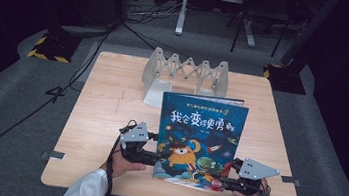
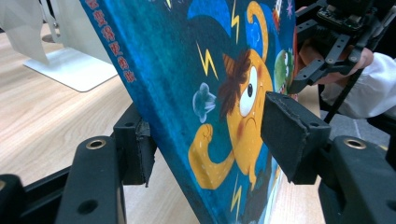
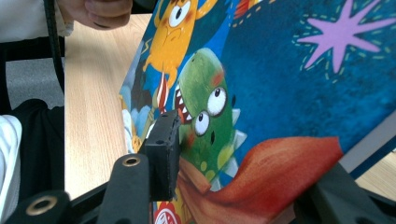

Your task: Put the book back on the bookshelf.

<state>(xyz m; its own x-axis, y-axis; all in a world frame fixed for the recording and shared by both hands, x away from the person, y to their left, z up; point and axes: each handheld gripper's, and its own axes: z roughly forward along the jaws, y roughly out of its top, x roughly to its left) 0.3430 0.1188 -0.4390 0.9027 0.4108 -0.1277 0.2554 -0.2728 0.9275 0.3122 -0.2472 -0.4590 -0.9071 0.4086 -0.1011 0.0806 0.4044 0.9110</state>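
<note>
Forearms, high view: both sleeves enter low; book [image 1: 201, 136] raised over the table [image 1: 106, 105], rack [image 1: 186, 71] behind
Left gripper [image 2: 210, 140]: jaws straddle the spine edge, one pad [image 2: 289, 135] off the cover, so not yet pinching
Right gripper [image 3: 233, 186]: jaws pinch the lower corner
Risk: book pivots or slips from a one-sided grip

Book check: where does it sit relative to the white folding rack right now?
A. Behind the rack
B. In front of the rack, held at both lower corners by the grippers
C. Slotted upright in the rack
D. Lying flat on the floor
B: the book stands on the near side of the rack, with the left gripper and right gripper at its lower corners.
</note>
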